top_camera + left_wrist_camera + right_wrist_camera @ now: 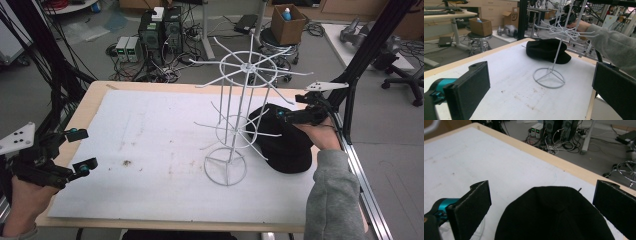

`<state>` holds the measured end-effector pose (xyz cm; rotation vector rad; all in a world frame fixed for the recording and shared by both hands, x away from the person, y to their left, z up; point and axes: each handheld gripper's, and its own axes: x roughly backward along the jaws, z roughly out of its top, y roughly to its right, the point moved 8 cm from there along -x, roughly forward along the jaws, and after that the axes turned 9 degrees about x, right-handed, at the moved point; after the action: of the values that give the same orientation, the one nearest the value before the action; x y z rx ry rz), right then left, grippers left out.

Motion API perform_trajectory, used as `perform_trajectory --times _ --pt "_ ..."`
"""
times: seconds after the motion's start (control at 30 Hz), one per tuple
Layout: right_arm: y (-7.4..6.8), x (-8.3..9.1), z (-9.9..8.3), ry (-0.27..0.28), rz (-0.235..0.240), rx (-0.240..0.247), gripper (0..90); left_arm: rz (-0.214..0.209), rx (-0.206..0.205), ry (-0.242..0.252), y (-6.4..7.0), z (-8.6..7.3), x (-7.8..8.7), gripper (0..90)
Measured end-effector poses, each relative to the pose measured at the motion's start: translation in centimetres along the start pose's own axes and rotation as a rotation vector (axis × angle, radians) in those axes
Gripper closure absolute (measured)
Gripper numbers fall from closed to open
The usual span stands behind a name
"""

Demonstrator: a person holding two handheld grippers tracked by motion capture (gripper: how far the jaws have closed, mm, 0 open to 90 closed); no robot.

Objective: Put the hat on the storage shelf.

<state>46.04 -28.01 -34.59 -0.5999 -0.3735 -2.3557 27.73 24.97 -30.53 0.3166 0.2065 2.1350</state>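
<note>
Hovering over the black cap [554,215], your right gripper [292,116] has its jaws spread wide, the cap lying between and below them. Cap rests on the table [150,125] beside the white wire rack [240,120]. Your left gripper [80,150] sits well apart, jaws spread, nothing between them.

We are seeing black cap [286,145] lying flat on white table cover, right of centre in high view, crown up, soft and rounded, sitting just behind and right of white wire rack [239,117]. Rack is standing upright on ring base, thin prongs radiating at two levels, some reaching over cap. In right gripper view, cap [554,216] is filling lower centre.
</note>
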Motion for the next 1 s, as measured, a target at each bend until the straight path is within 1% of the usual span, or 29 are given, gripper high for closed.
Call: perform_trajectory --times 0.03,0.07,0.13,0.17,0.2,0.27,0.33,0.4,0.47,0.57,0.63,0.7,0.8,0.87,0.9,1.0 --pt "0.1 -0.3 -0.3 -0.003 0.0 0.0 0.7 -0.001 0.0 0.001 0.0 0.0 0.0 1.7" --pt "0.0 -0.6 -0.5 -0.005 0.006 -0.011 0.7 -0.002 0.0 0.0 0.0 0.0 0.0 1.7" --pt "0.2 -1.0 -1.1 0.011 0.013 -0.022 0.7 -0.003 0.001 0.003 0.0 0.0 0.0 1.7" --pt "0.3 -1.2 -1.4 0.002 0.015 -0.034 0.7 -0.001 0.001 0.002 0.0 0.0 0.0 1.7" --pt "0.4 -1.5 -1.8 -0.007 0.015 -0.036 0.7 -0.003 0.002 0.002 -0.1 0.0 0.0 1.7" --pt "0.6 -1.9 -2.2 -0.019 0.013 -0.03 0.8 -0.002 0.004 0.002 -0.1 0.0 0.0 1.7" --pt "0.7 -2.2 -2.4 -0.014 0.017 -0.028 0.7 -0.003 0.004 0.002 -0.1 0.0 0.0 1.7" --pt "0.7 -2.6 -2.7 -0.032 0.024 -0.026 0.7 -0.003 0.003 -0.002 -0.1 0.0 0.0 1.7" --pt "0.8 -3.0 -3.1 -0.056 0.018 -0.018 0.8 -0.004 0.003 -0.003 -0.1 -0.1 -0.1 1.7" --pt "1.0 -3.5 -3.4 -0.071 0.025 -0.045 2.8 -0.006 0.006 -0.001 -0.1 -0.1 -0.1 1.7" --pt "1.3 -3.9 -3.7 -0.084 0.013 -0.037 2.8 -0.004 0.007 -0.003 -0.1 -0.1 -0.1 1.7" --pt "1.5 -4.3 -4.0 -0.095 0.008 -0.041 2.8 -0.005 0.008 -0.003 -0.1 -0.1 -0.1 1.7" --pt "1.8 -4.9 -4.2 -0.094 -0.009 -0.038 2.8 -0.007 0.008 -0.003 -0.1 -0.1 -0.1 1.7" --pt "1.9 -5.3 -4.5 -0.112 -0.015 -0.032 2.8 -0.004 0.007 -0.008 -0.2 -0.2 -0.1 1.7" --pt "1.9 -5.5 -4.7 -0.126 -0.014 -0.034 2.9 -0.003 0.008 -0.009 -0.2 -0.2 -0.1 1.7" --pt "2.3 -6.1 -5.2 -0.144 -0.013 -0.051 4.3 -0.01 0.009 -0.009 -0.1 -0.2 -0.2 1.7"
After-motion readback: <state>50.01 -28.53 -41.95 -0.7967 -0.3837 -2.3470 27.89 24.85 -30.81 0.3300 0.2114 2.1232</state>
